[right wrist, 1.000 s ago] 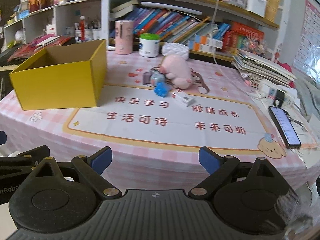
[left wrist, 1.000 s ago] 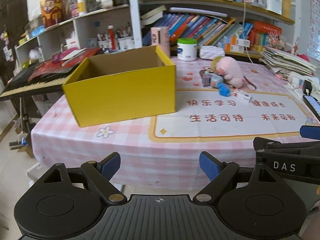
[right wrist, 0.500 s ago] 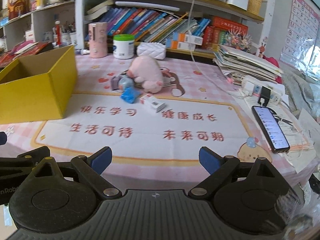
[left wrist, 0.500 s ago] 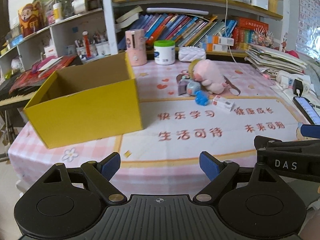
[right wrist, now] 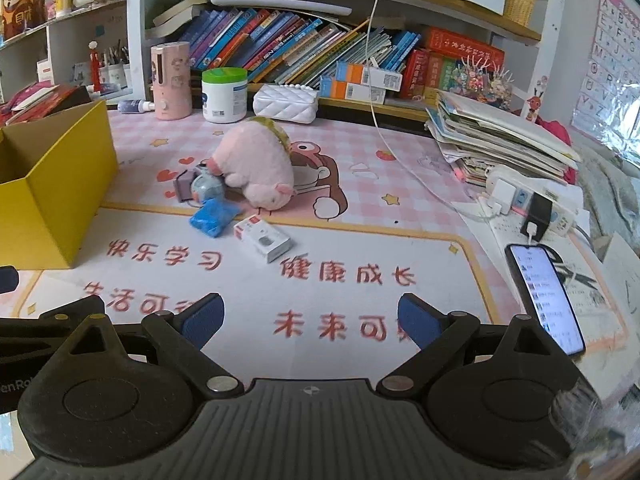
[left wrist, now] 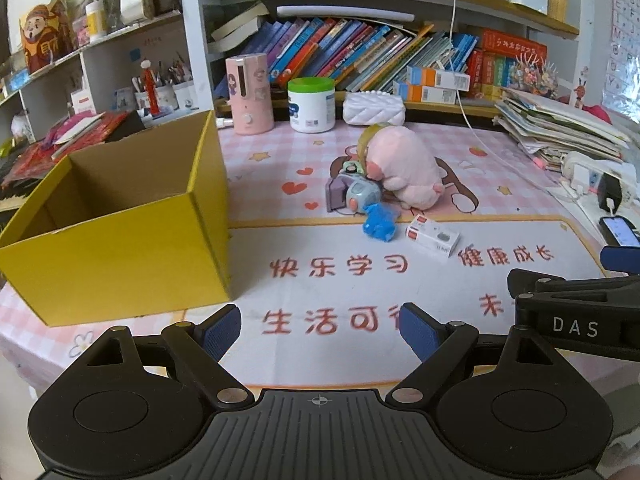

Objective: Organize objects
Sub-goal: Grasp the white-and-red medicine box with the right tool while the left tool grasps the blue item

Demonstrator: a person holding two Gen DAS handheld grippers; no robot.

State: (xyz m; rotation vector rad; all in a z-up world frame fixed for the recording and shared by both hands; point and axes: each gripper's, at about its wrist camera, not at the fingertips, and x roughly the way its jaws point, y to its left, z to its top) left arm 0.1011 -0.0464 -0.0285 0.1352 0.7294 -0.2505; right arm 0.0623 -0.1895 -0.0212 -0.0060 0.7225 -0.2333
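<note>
An open, empty yellow cardboard box (left wrist: 120, 240) stands at the table's left; it also shows in the right wrist view (right wrist: 52, 184). A pink plush pig (left wrist: 400, 164) (right wrist: 256, 164) lies mid-table. Beside it are a small purple and grey toy (left wrist: 350, 194) (right wrist: 200, 188), a crumpled blue packet (left wrist: 380, 224) (right wrist: 212, 218) and a small white box (left wrist: 432, 238) (right wrist: 264, 238). My left gripper (left wrist: 320, 332) is open and empty above the table's front part. My right gripper (right wrist: 310, 320) is open and empty, just to its right.
A phone (right wrist: 544, 296) lies at the right edge by a power strip (right wrist: 528, 200) and a stack of papers (right wrist: 492, 136). A pink dispenser (left wrist: 250, 94), a white jar (left wrist: 312, 104) and a white pouch (left wrist: 374, 108) stand at the back under bookshelves.
Both grippers have moved forward over the table's front edge and a little right. The objects now look nearer. Both grippers stay open and empty.
</note>
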